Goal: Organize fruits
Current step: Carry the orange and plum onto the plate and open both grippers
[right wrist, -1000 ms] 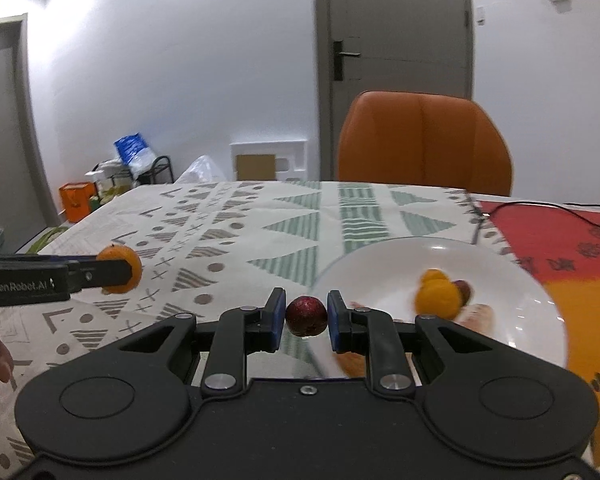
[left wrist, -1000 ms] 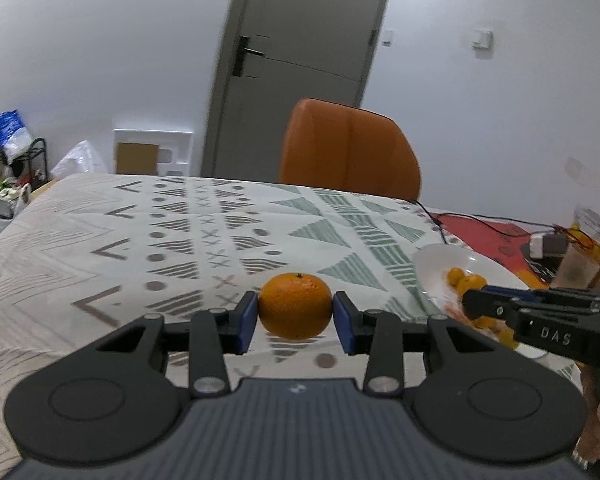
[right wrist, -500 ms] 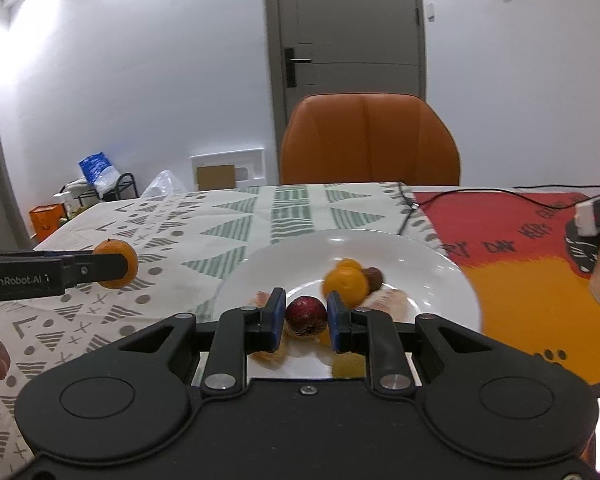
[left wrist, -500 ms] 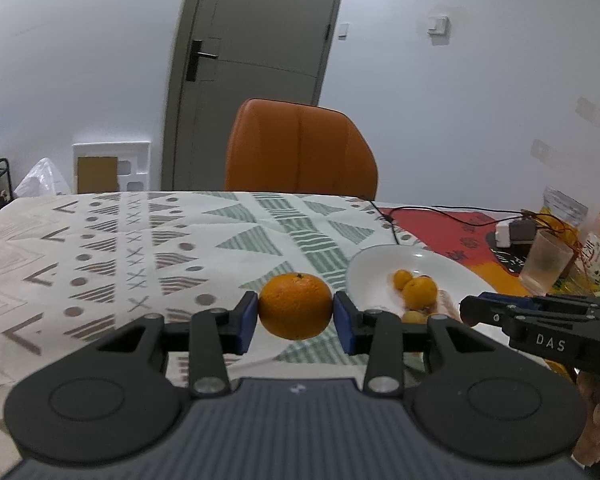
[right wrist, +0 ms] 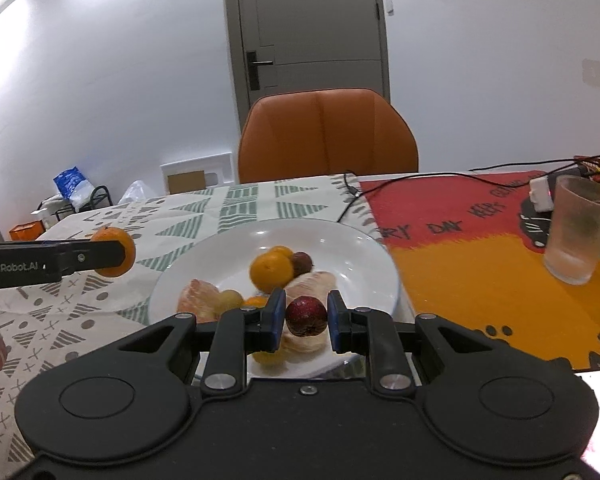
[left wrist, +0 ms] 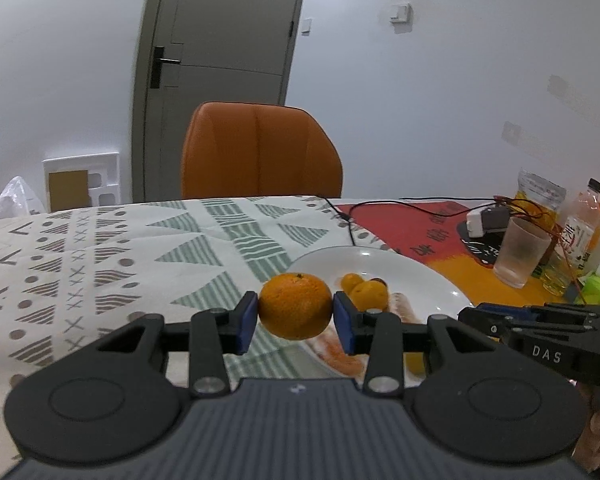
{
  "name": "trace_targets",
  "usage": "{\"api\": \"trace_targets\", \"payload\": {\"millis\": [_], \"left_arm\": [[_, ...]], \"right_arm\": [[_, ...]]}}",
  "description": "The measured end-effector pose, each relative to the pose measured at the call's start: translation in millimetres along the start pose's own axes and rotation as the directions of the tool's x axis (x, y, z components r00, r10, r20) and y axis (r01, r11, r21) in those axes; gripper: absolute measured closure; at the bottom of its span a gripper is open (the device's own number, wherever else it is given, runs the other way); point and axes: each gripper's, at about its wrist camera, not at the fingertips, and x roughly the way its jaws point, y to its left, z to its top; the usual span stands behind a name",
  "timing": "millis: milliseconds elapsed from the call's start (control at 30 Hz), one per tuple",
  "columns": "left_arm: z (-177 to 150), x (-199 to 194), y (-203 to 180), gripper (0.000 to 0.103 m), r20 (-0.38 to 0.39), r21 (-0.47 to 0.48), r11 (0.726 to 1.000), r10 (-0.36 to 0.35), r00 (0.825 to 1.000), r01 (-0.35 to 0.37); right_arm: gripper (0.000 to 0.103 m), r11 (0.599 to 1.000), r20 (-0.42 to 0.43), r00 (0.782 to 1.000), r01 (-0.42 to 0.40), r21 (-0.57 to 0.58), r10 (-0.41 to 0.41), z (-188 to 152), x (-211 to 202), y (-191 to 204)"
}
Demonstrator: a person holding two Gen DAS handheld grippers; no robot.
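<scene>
Two grippers each carry a fruit above the table; the left gripper (left wrist: 296,317) has its blue pads pinching an orange (left wrist: 295,306) from both sides, and the fruit hangs clear of the patterned tablecloth (left wrist: 100,264), just at the near left edge of the white plate (left wrist: 412,276); the right gripper (right wrist: 303,322) has its jaws pressed in on a small dark red fruit (right wrist: 305,316), held over the near rim of that plate; on the plate lie a few small oranges (right wrist: 271,272), another dark red fruit (right wrist: 302,262), pale pink citrus segments (right wrist: 314,284) and a greenish round fruit (right wrist: 230,300); seen from the right wrist, the left gripper reaches in from the left with the orange beside the plate, not over it; a frosted glass (right wrist: 578,232) stands on the red and orange mat (right wrist: 472,264) to the right, well apart from the plate; an orange chair (right wrist: 326,136) sits behind the table.
</scene>
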Motion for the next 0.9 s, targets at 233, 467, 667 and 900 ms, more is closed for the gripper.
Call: {"api": "trace_targets", "payload": {"millis": [233,467,667,900], "left_arm": [[-1.9,9.1,-18.8,0.063,-0.016,0.020,0.999,-0.036,0.999,0.036],[-4.1,15.9,-36.5,0.063,-0.037,0.031,0.996,-0.077,0.996,0.079],[-2.3,17.1,-34.3,0.052,-0.047,0.027,0.999,-0.042,0.998,0.044],[-1.7,8.2,-13.3,0.038,-0.040,0.005,1.000,0.026,0.999,-0.026]], "right_arm": [[0.082,1.000,0.004,1.000,0.011,0.021,-0.011,-1.4,-1.1,-11.6],[0.082,1.000,0.008,1.000,0.010,0.023,-0.010,-0.9,-0.4,-15.3],[0.082,1.000,0.008,1.000,0.009,0.028,-0.010,-1.5,-0.3,-17.5],[0.080,0.999,0.010,1.000,0.007,0.038,-0.007,-1.7,2.0,-17.7]]}}
